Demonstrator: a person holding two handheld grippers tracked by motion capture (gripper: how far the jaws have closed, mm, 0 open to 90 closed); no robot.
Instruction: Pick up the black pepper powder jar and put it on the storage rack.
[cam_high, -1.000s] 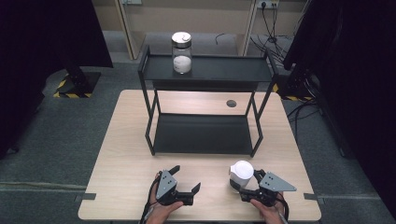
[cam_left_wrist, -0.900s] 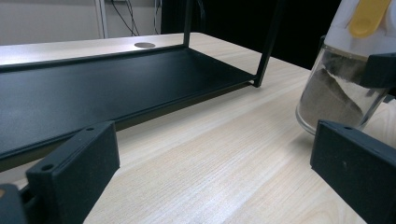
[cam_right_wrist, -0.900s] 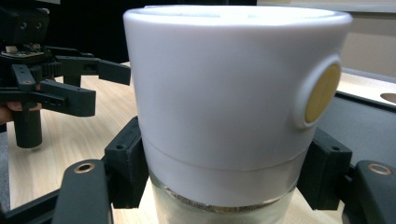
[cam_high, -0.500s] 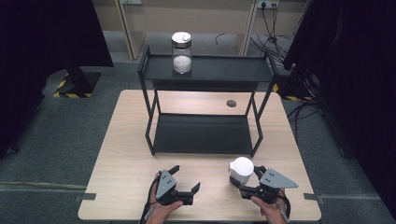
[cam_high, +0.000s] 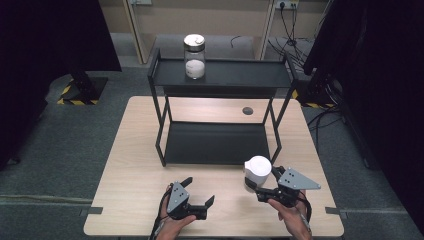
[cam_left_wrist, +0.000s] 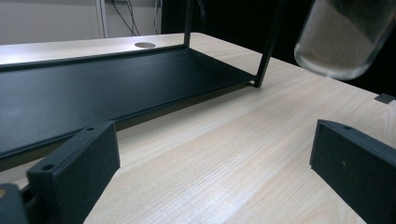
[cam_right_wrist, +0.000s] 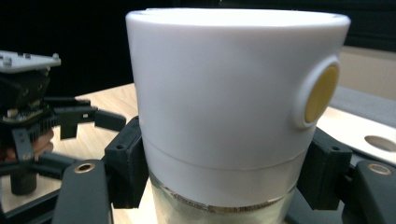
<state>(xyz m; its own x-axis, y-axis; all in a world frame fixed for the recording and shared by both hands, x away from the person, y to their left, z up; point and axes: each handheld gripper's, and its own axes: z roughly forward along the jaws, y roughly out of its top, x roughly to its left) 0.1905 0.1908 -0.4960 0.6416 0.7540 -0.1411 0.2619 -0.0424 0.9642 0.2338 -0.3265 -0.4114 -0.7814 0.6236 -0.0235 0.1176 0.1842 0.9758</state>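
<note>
Open table (cam_high: 135, 175) stretches ahead of both hands. The black shelf rack (cam_high: 220, 142) blocks the middle, its lower shelf bare; up top, a jar (cam_high: 194, 56) crowds the left end.

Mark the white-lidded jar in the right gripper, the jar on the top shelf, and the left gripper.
white-lidded jar (cam_right_wrist: 219, 93): right gripper view, side of its white lid.
jar on the top shelf (cam_high: 194, 62): high view, glass body.
left gripper (cam_high: 199, 194): high view, gap between its open jaws.
</note>
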